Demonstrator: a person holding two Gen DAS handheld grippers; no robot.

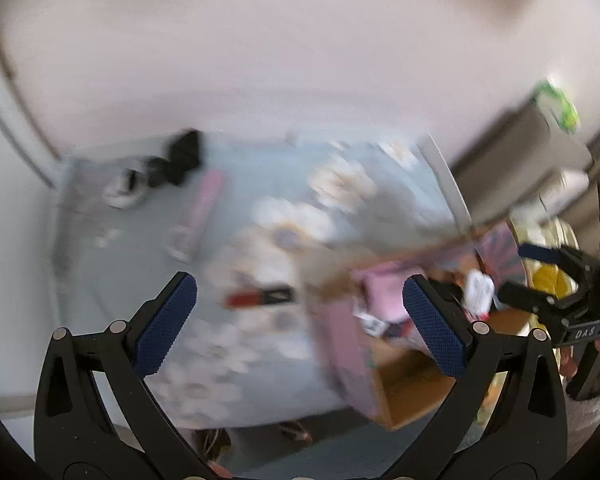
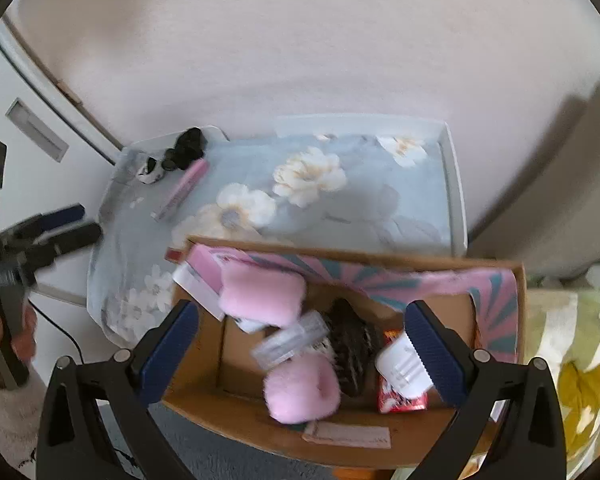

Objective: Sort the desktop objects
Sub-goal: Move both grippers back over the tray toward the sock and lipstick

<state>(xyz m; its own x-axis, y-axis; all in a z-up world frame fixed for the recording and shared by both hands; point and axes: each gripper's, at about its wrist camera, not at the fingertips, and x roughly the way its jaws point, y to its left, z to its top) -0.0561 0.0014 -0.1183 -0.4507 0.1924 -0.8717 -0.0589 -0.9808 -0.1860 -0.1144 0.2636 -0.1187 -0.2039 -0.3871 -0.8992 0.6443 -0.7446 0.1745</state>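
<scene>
A cardboard box (image 2: 520, 280) sits at the near edge of a table with a blue floral cloth (image 2: 340, 208). In it lie pink fluffy items (image 2: 300, 392), a clear plastic case (image 2: 290, 342), a dark patterned item (image 2: 352, 348), a white object (image 2: 400, 368) and a red packet (image 2: 400, 400). My right gripper (image 2: 300, 348) is open and empty above the box. My left gripper (image 1: 300, 320) is open and empty above the cloth, left of the box (image 1: 404, 396); this view is blurred. On the cloth lie a red and black item (image 1: 260, 297), a pink stick (image 2: 180, 192), black items (image 2: 186, 148) and a white item (image 2: 150, 170).
A white cabinet (image 2: 32, 128) stands left of the table, a grey unit (image 2: 560, 184) to the right. A yellow-green floral fabric (image 2: 572, 368) lies right of the box. The table's white rim (image 2: 456, 192) runs along the right side. A wall is behind.
</scene>
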